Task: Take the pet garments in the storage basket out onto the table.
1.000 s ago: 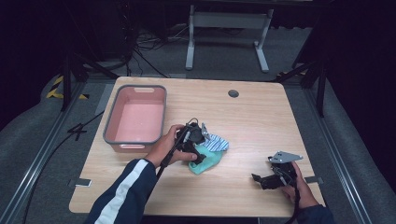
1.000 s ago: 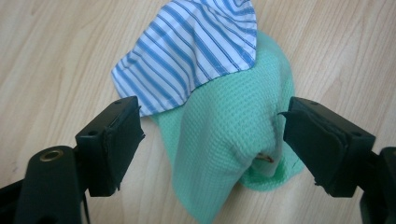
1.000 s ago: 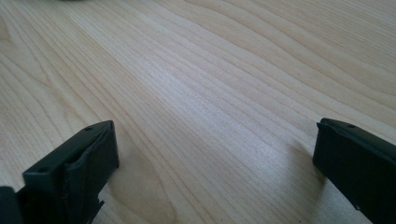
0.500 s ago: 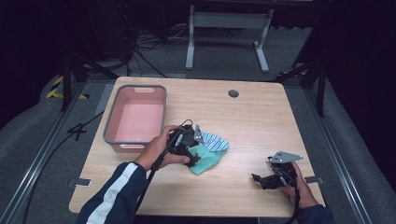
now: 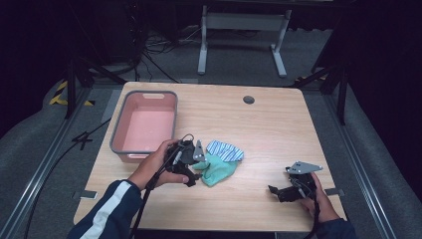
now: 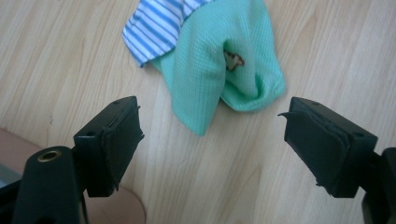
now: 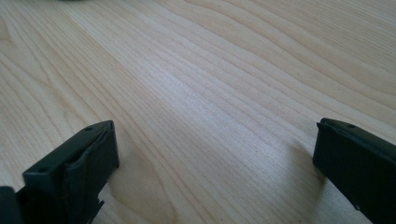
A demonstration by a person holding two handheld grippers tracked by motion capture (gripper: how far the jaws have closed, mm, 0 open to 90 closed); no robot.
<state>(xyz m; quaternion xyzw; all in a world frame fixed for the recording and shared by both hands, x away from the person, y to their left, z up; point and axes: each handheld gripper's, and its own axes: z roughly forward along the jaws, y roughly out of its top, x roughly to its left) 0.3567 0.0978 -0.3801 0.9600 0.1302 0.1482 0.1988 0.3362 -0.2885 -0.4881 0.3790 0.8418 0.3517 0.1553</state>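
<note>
Green cloth [image 6: 219,74] lies mid-counter [image 5: 278,129], overlapping a striped cloth [image 5: 225,149], beside the pink bin [image 5: 145,127]. Left gripper [image 6: 212,140] hovers spread before it; right gripper [image 7: 215,158] rests spread. Apparent step: approach. Next: descend, pinch.

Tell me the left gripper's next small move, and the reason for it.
Probably ease the left gripper forward and down until its jaws straddle the green cloth, then close. Its jaws stand wide open and hold nothing, and the cloth lies just ahead of them on the table, overlapping a striped cloth. The pink bin sits close by, a likely destination.
</note>
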